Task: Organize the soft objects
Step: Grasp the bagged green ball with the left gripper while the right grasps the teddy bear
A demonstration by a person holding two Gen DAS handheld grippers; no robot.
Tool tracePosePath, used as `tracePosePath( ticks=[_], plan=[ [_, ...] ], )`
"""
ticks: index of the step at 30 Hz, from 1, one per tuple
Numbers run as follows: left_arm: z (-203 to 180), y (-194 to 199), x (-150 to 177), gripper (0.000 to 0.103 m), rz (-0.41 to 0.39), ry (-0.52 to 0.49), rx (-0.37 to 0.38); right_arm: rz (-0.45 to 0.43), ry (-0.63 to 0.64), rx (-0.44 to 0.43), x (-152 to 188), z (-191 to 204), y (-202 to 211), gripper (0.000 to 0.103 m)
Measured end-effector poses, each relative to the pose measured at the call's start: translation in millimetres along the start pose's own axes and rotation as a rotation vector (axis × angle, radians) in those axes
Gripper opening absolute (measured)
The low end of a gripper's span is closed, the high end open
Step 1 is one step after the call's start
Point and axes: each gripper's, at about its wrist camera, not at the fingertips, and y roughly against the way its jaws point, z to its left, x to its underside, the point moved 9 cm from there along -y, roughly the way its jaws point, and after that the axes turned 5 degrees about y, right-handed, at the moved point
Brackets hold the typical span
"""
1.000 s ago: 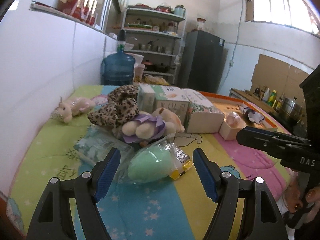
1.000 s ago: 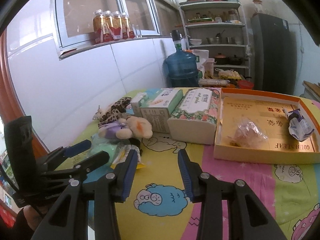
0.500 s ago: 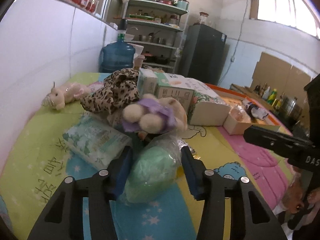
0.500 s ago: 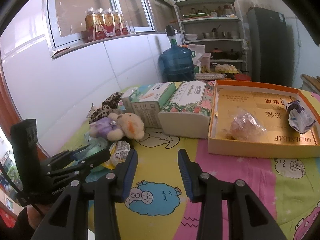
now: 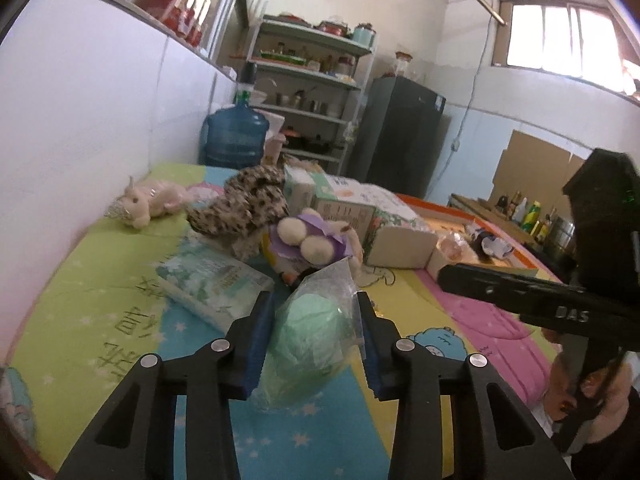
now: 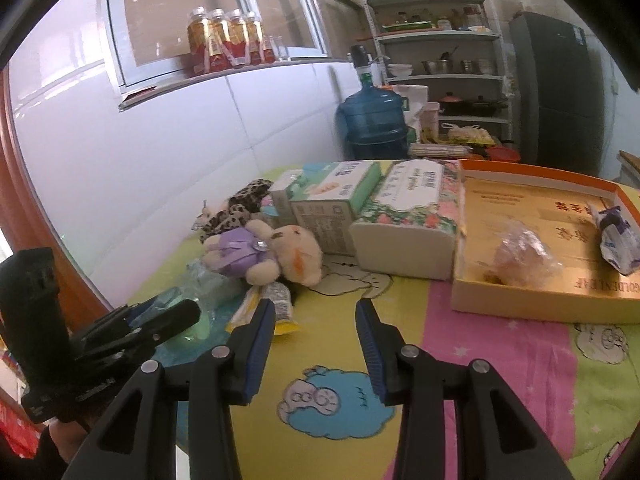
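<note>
We carry two matching hand-held tools, w/ matte black plastic bodies. Left gripper (image 5: 314,334): two angular black arms, each w/ a pair of round silver screws on top, ending in fingers (image 5: 258,340) lined w/ ribbed blue pads. Right gripper (image 6: 316,344): same build, same four silver screws, same blue ribbed pads. Seen from the side, each tool shows a boxy black housing above a long black bar; the right one's bar has white lettering, partly legible as "DAS", and a small green mark on the housing. A hand (image 5: 576,392) wraps the right tool's grip. A dark sleeve (image 6: 48,452) shows under the left tool.
</note>
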Motion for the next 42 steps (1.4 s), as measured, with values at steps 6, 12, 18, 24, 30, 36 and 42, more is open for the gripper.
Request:
tracePosePath(
  ticks=[6, 12, 18, 24, 30, 36, 42],
  plan=[
    [19, 24, -18, 0.041, -0.073, 0.017, -0.045, 0.02, 0.039, -0.076, -7, 25, -17, 0.086],
    [46, 35, -25, 0.041, -0.102, 0.06, -0.074, 0.046, 0.062, -0.074, -16, 33, -45, 0.087],
    [64, 35, -22, 0.04, -0.101, 0.094, -0.079, 0.101, 0.144, -0.045, -22, 45, -78, 0.087],
    [72, 31, -22, 0.04, -0.097, 0.113, -0.065, 0.135, 0.21, -0.006, -28, 52, -103, 0.087],
    [77, 19, -18, 0.038, -0.057, 0.112, -0.056, 0.137, 0.2, 0.021, -35, 46, -113, 0.069],
    [81, 15, -8, 0.038, -0.028, 0.137, -0.021, 0.105, 0.139, -0.012, -36, 35, -105, 0.061],
    [69, 12, -2, 0.041, 0.008, 0.122, 0.017, 0.009, 0.11, -0.049, -43, 33, -78, 0.061]
  ],
)
